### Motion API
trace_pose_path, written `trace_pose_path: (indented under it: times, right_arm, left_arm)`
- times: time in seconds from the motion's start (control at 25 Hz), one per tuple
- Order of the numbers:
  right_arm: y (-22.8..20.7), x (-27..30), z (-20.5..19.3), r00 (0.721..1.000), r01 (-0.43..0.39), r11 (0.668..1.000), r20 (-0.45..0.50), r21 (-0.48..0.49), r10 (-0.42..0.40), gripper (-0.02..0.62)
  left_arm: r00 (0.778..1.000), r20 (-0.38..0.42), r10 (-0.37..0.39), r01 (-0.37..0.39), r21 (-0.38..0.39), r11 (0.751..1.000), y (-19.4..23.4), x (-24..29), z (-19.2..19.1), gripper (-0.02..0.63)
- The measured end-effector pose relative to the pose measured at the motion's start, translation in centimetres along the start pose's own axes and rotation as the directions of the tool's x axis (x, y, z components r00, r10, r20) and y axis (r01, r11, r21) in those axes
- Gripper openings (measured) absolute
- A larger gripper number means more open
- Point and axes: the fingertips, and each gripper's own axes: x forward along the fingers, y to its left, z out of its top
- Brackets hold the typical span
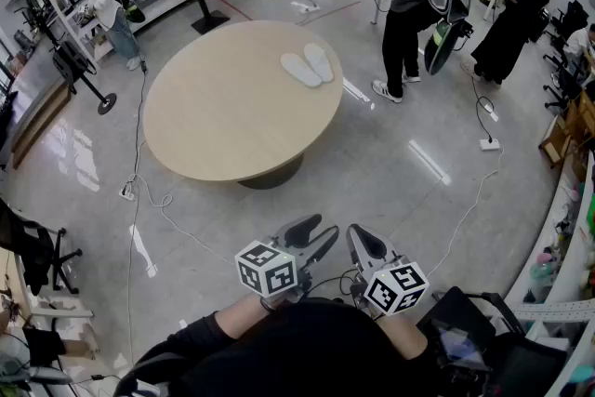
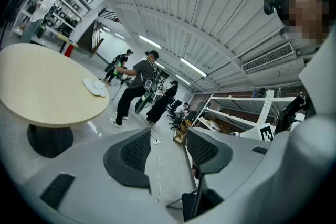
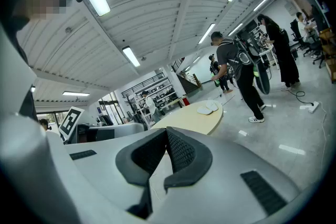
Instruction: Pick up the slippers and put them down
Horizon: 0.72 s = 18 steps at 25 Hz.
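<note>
Near far table (image 1: 209, 130) edge — slippers (image 1: 308, 65) (paired)

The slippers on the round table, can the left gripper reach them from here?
Probably not yet. The slippers lie near the far edge of the round table, and the left gripper, open and empty, hangs well short of the table. Only floor lies between; stepping closer should do.

Head view: high, looking steeply down over left gripper (image 1: 321, 230) and right gripper (image 1: 358, 235), table (image 1: 232, 107) well ahead. Gripper views: low, just behind their own fingers (image 2: 134, 152), facing roughly level. All three views share the table and slippers (image 1: 307, 65) on it, seen far off.
</note>
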Motion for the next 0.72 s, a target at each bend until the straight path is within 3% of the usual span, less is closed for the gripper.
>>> trace_pose_path:
  times: [0.2,0.44,0.72]
  right_arm:
    - [-2.9,-3.5,-0.1,1.000,-0.002,0.999,-0.006,0.035,0.002,0.015]
    - [-5.2,-3.7,-0.2,1.000,-0.007,0.997,-0.005,0.071,0.007,0.017]
    - [-8.2,1.9,1.9,1.000,0.019,0.997,0.005,0.072,-0.020,0.017]
  left_arm:
    - [1.000,-0.004,0.021,-0.021,-0.008,1.000,-2.7,2.3,-2.2,0.233]
    - [0.999,-0.024,0.035,-0.036,-0.014,0.999,-2.6,4.3,-3.1,0.233]
    - [0.999,-0.016,0.028,-0.029,-0.045,0.999,2.6,7.6,0.3,0.233]
